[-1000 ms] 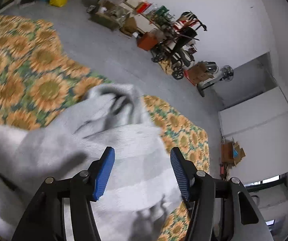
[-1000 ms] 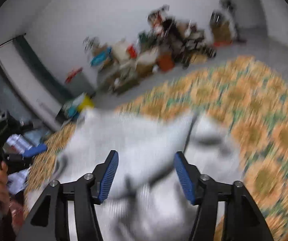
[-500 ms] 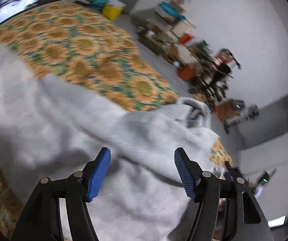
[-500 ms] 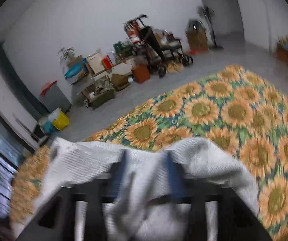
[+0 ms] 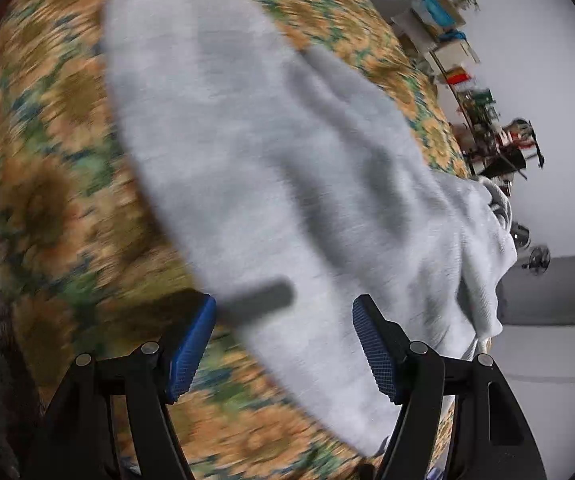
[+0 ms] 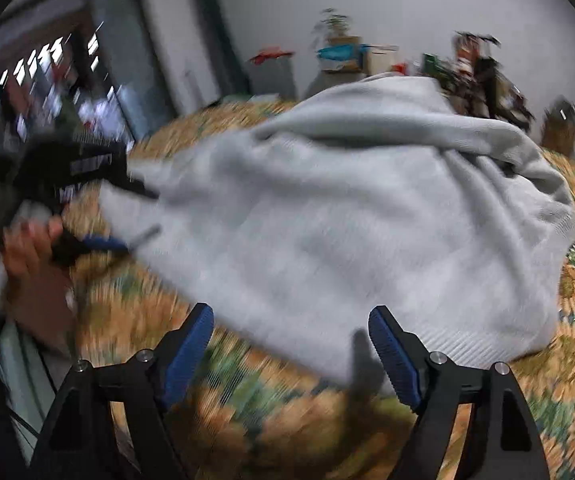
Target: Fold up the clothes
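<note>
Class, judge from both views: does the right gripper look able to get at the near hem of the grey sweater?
Probably yes: the right gripper is open, and the grey sweater has its hem just ahead, nothing between.

Even, soft indoor light; heavy motion blur smears the sunflower cloth (image 5: 67, 208) and grey garment (image 6: 347, 220) in both views; fisheye edges bend and darken; gripper shadows fall on the fabric.
</note>
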The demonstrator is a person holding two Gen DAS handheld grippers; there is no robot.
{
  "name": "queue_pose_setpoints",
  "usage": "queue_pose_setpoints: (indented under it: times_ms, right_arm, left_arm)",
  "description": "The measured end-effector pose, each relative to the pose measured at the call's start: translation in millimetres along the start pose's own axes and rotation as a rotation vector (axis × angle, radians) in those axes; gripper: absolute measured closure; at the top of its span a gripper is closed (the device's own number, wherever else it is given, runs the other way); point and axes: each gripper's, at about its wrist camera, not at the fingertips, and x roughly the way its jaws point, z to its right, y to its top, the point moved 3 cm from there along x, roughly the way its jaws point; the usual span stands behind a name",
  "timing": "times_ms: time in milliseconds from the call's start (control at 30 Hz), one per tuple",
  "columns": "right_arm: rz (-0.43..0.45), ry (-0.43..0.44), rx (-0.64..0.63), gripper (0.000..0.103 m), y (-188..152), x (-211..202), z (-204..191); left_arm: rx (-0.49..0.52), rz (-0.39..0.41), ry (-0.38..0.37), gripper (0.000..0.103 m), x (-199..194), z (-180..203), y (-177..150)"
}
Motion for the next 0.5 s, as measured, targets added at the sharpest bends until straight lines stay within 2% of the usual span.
queue_pose_setpoints:
  times_ms: [200, 267, 300, 333, 400, 500]
  right_arm:
    - [0.001, -0.152, -0.137, 0.023, -6, 27, -27]
    - [0.026, -0.151, -0.132, 0.039, 0, 28, -26]
    - [0.041, -0.159, -0.120, 0.068, 3, 26, -23]
    - [0.059, -0.172, -0.101, 0.080, 6, 25, -19]
    - [0.095, -0.198, -0.060, 0.092, 13, 21, -10]
    - [0.167, -0.249, 0.023, 0.099, 18, 1, 8]
  left_arm:
    - [-0.057, 0.071, -0.041, 0.032, -36, -45, -10]
    - [-0.086, 0.087, -0.084, 0.032, -43, -53, -12]
    - [-0.100, 0.094, -0.109, 0.032, -46, -57, -13]
    - [-0.110, 0.100, -0.127, 0.032, -48, -59, -13]
    - [-0.132, 0.120, -0.151, 0.032, -51, -61, -12]
    - [-0.168, 0.158, -0.186, 0.032, -50, -59, -6]
